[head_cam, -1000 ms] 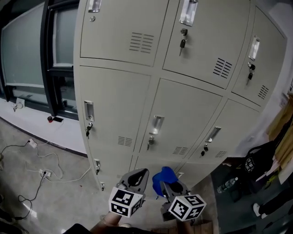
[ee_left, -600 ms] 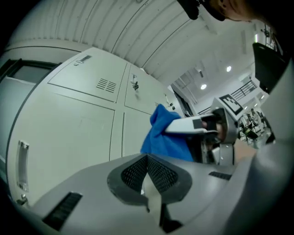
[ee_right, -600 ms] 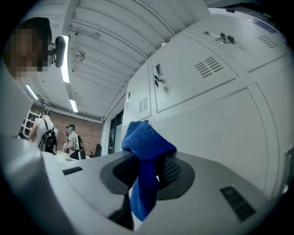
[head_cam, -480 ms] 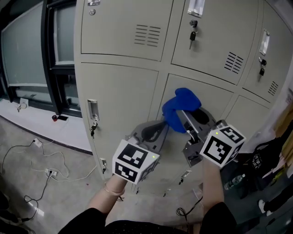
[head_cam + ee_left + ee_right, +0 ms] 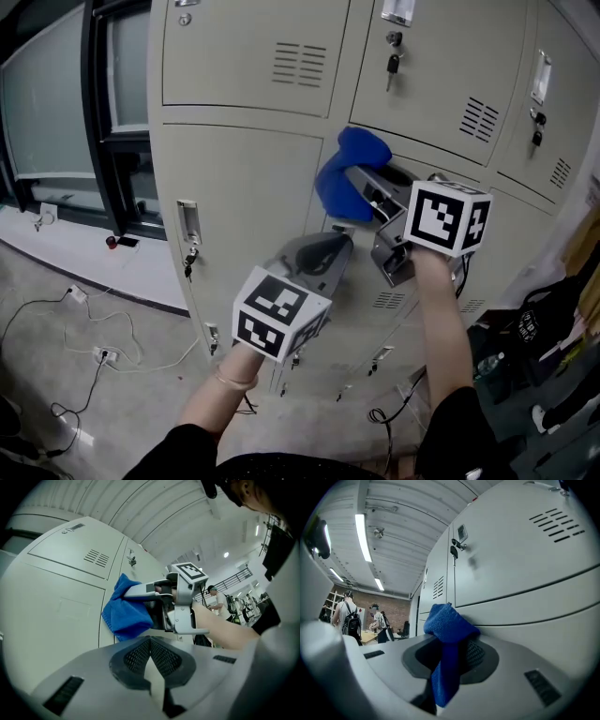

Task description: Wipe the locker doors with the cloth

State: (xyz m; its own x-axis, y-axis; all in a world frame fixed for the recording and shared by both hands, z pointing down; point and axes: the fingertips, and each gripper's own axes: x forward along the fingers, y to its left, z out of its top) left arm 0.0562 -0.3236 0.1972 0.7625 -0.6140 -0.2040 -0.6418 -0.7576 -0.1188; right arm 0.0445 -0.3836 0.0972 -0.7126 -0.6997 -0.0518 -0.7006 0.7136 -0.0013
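The grey-beige locker doors [image 5: 244, 197] fill the head view. A blue cloth [image 5: 342, 169] is pinched in my right gripper [image 5: 364, 183], which is shut on it. The cloth sits at the top left corner of the middle door [image 5: 427, 253], close to the seam below the upper row. In the right gripper view the cloth [image 5: 449, 625] hangs folded between the jaws, with a locker door [image 5: 525, 550] just beyond. My left gripper [image 5: 319, 255] is lower and left of it, shut with nothing in it. The left gripper view shows its closed jaws [image 5: 150, 638] and the cloth [image 5: 124, 613] ahead.
Door handles [image 5: 188, 223] and hanging keys [image 5: 392, 64] stick out from the doors. A dark-framed window [image 5: 56, 94] stands to the left, and cables [image 5: 84, 347] lie on the floor. A dark bag [image 5: 539, 328] is at the right. People stand far off [image 5: 347, 613].
Both grippers rose from near the bottom lockers to the middle row. The right gripper carried the blue cloth up and slightly left, to the middle door's top corner.
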